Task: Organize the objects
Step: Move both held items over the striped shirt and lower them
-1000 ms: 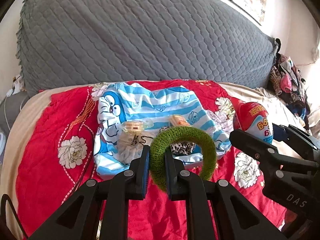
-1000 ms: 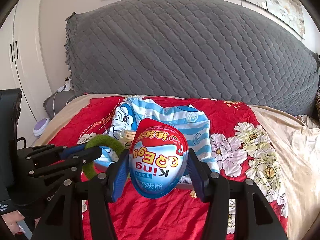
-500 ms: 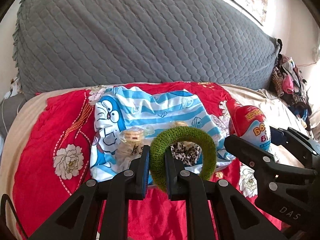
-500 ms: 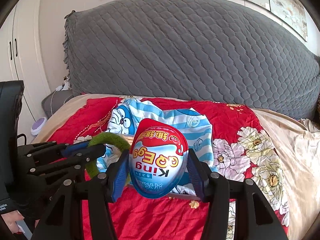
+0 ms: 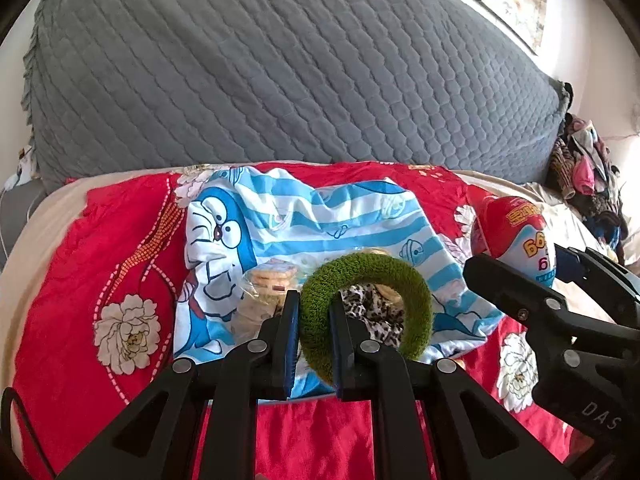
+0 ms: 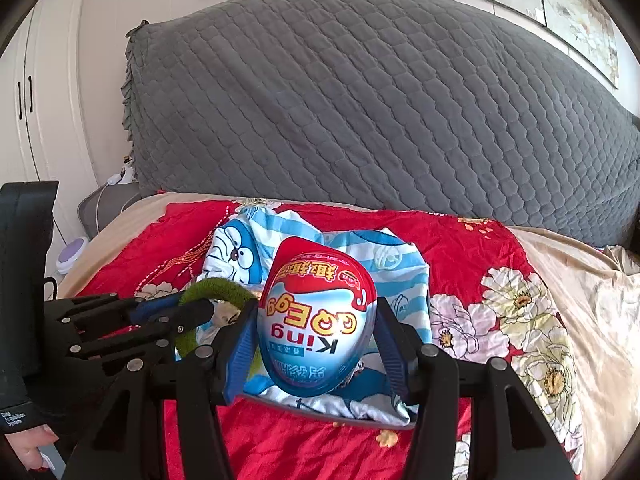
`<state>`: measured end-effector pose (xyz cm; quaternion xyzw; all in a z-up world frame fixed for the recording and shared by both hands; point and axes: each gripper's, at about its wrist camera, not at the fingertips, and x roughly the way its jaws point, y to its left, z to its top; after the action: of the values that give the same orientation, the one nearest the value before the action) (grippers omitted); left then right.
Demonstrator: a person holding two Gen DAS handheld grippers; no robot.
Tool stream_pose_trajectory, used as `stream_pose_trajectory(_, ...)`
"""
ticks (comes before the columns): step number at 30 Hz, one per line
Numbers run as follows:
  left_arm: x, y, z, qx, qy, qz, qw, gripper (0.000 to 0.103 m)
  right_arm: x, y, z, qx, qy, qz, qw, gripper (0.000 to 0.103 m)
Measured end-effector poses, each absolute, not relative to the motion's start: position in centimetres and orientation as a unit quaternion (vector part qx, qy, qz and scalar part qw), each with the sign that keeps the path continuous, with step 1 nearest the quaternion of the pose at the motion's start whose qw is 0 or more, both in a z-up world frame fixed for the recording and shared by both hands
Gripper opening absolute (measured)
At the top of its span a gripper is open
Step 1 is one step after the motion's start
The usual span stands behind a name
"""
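green terry, the hair ring [image 5: 366,312] stands upright, pinched at its left rim by the left gripper [image 5: 314,338] above the striped cartoon cloth [image 5: 320,232] with snacks lying ahead and below; the right gripper [image 6: 316,336] clamps the toy egg [image 6: 318,320], equally near.

Bed [image 5: 52,248] runs ahead of me, padded headboard [image 5: 280,72] upright behind it. Floral cover [image 5: 100,264] spread on the bed; cartoon cloth [image 5: 320,224] on top of it, mid-bed. On the cloth — wrapped snack [image 5: 272,276] left, patterned fabric [image 5: 372,308] to its right. Ring [image 5: 416,304] sits between my left jaws, in front of both. Egg [image 6: 320,320] between my right jaws, right of the ring. Clothes heap [image 5: 584,168] far right beside the headboard.
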<state>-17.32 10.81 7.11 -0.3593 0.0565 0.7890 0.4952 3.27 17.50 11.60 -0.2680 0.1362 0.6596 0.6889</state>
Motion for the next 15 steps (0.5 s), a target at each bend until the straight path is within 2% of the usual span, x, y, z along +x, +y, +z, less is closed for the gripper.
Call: stream_pose_trajectory(15, -18.9, 13.2, 4.6, -0.368, 0.055, 0.785, 0.494, 0.014, 4.7, 20.0, 9.6, -0.275, 0.139, 0.654, 0.691, 0.055)
